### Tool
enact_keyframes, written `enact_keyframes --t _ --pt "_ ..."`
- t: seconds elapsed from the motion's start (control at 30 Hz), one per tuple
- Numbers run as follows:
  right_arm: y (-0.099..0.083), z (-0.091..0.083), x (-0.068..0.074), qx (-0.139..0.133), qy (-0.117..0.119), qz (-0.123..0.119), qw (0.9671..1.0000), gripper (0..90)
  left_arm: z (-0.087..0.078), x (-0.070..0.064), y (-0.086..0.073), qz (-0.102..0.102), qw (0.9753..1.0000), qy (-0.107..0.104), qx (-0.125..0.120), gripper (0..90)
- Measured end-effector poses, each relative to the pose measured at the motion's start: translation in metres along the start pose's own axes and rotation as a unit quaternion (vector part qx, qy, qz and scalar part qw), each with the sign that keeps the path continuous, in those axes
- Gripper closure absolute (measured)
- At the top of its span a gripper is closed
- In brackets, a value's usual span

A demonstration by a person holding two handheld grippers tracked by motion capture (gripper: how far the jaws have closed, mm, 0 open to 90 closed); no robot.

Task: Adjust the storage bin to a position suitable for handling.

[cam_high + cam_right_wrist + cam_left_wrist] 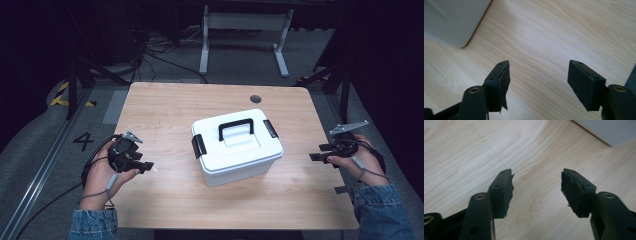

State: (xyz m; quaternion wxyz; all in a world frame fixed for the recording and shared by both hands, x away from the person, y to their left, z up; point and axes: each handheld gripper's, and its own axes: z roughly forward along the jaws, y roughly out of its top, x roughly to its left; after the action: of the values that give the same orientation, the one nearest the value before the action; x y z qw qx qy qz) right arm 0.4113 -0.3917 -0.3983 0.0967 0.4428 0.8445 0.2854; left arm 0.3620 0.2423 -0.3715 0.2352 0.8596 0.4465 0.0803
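A white plastic box [237,147] with a black handle [235,127] and two black side latches sits shut in the middle of the wooden table [165,107]. My left gripper [146,167] is held near the table's left edge, jaws pointing right toward the box, a gap away from it. In the left gripper view the left gripper [537,182] is open with bare wood between its jaws and a corner of the box [606,130] at the top right. My right gripper [316,156] is at the right edge, aimed left at the box. The right gripper [539,71] is open and holds nothing; the box [451,20] is at the upper left.
A small dark round hole [255,98] marks the tabletop's far side. Beyond the table stand a white desk frame [245,30] and cables on the grey floor. Yellow-black tape [62,95] and a painted number lie on the floor at left.
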Motion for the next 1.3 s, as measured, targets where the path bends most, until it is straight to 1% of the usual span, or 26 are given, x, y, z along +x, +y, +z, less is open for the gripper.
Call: enact_keyframes --t 0.03,0.07,0.1,0.13,0.2,0.23,0.3,0.37,0.43,0.47,0.5,0.53,0.57,0.6,0.67,0.77,0.83,0.87,0.93,0.97,1.0,1.07,1.1,1.17,1.23,1.3 --pt "0.000 0.000 0.000 -0.002 -0.004 0.003 1.0000 34.9 -0.001 0.000 0.001 0.006 1.0000 0.002 0.000 45.5" --pt "0.001 -0.001 0.000 -0.003 -0.007 0.004 1.0000 34.9 -0.002 0.000 0.003 0.005 1.0000 -0.005 -0.005 46.6" --pt "0.001 -0.002 0.000 -0.006 -0.008 0.002 0.9999 34.9 -0.004 -0.001 0.005 0.007 0.9999 -0.006 -0.010 46.8" --pt "0.001 -0.003 0.000 -0.011 -0.004 0.003 0.9999 34.9 -0.005 -0.002 0.006 0.006 0.9998 -0.005 -0.015 46.4" --pt "0.001 -0.005 0.000 -0.018 -0.003 0.001 0.9998 34.9 -0.008 -0.004 0.011 0.011 0.9996 -0.003 -0.025 45.1" --pt "0.001 -0.005 0.001 -0.021 -0.002 -0.002 0.9998 34.9 -0.009 -0.005 0.014 0.016 0.9994 -0.003 -0.030 44.5" --pt "0.002 -0.005 0.002 -0.033 -0.002 -0.008 0.9994 35.2 -0.012 -0.009 0.018 0.018 0.9992 -0.004 -0.035 43.9" --pt "0.002 -0.005 0.003 -0.037 0.000 -0.014 0.9992 38.4 -0.015 -0.011 0.024 0.025 0.9989 -0.005 -0.040 43.6" --pt "0.002 -0.006 0.005 -0.041 0.000 -0.015 0.9990 39.3 -0.018 -0.014 0.029 0.020 0.9987 -0.010 -0.046 43.0" --pt "0.002 -0.006 0.006 -0.041 -0.002 -0.022 0.9989 40.6 -0.020 -0.015 0.033 0.025 0.9983 -0.011 -0.051 43.0" --pt "0.003 -0.006 0.006 -0.040 -0.002 -0.026 0.9989 42.3 -0.022 -0.018 0.036 0.023 0.9981 -0.018 -0.055 42.9" --pt "0.003 -0.007 0.007 -0.039 -0.002 -0.030 0.9988 45.6 -0.024 -0.020 0.040 0.029 0.9976 -0.021 -0.059 42.8" --pt "0.003 -0.007 0.008 -0.040 0.003 -0.034 0.9986 48.3 -0.025 -0.022 0.044 0.034 0.9972 -0.025 -0.062 42.7" --pt "0.003 -0.006 0.008 -0.044 0.010 -0.038 0.9982 48.7 -0.026 -0.025 0.046 0.033 0.9970 -0.029 -0.064 42.7" --pt "0.002 -0.005 0.009 -0.046 0.019 -0.038 0.9980 50.0 -0.029 -0.029 0.053 0.036 0.9964 -0.036 -0.067 42.8" --pt "0.001 -0.004 0.009 -0.048 0.026 -0.040 0.9977 52.0 -0.032 -0.035 0.065 0.041 0.9955 -0.042 -0.074 42.8" --pt "0.000 -0.003 0.010 -0.049 0.026 -0.040 0.9977 52.0 -0.034 -0.038 0.072 0.047 0.9947 -0.047 -0.078 42.6" --pt "0.000 -0.003 0.010 -0.047 0.027 -0.038 0.9978 51.8 -0.034 -0.040 0.075 0.046 0.9944 -0.051 -0.081 42.6" --pt "-0.001 -0.002 0.012 -0.048 0.028 -0.034 0.9979 49.9 -0.035 -0.044 0.083 0.056 0.9930 -0.057 -0.087 41.9" --pt "-0.002 -0.002 0.012 -0.047 0.029 -0.030 0.9980 49.6 -0.036 -0.047 0.088 0.064 0.9919 -0.059 -0.093 41.6" --pt "-0.002 -0.002 0.013 -0.044 0.028 -0.027 0.9983 48.4 -0.036 -0.049 0.091 0.069 0.9916 -0.059 -0.092 41.4" --pt "-0.004 -0.002 0.014 -0.043 0.027 -0.022 0.9985 48.1 -0.036 -0.054 0.099 0.080 0.9902 -0.062 -0.097 41.4" --pt "-0.005 -0.002 0.015 -0.044 0.026 -0.021 0.9985 48.1 -0.035 -0.056 0.102 0.080 0.9897 -0.063 -0.100 41.4" --pt "-0.006 -0.003 0.015 -0.044 0.026 -0.020 0.9985 48.1 -0.034 -0.061 0.110 0.089 0.9887 -0.066 -0.101 41.4" --pt "-0.008 -0.004 0.015 -0.047 0.025 -0.020 0.9984 48.1 -0.032 -0.066 0.117 0.093 0.9876 -0.072 -0.105 41.4" --pt "-0.009 -0.005 0.015 -0.048 0.023 -0.020 0.9984 48.1 -0.030 -0.071 0.126 0.100 0.9866 -0.076 -0.103 41.4"
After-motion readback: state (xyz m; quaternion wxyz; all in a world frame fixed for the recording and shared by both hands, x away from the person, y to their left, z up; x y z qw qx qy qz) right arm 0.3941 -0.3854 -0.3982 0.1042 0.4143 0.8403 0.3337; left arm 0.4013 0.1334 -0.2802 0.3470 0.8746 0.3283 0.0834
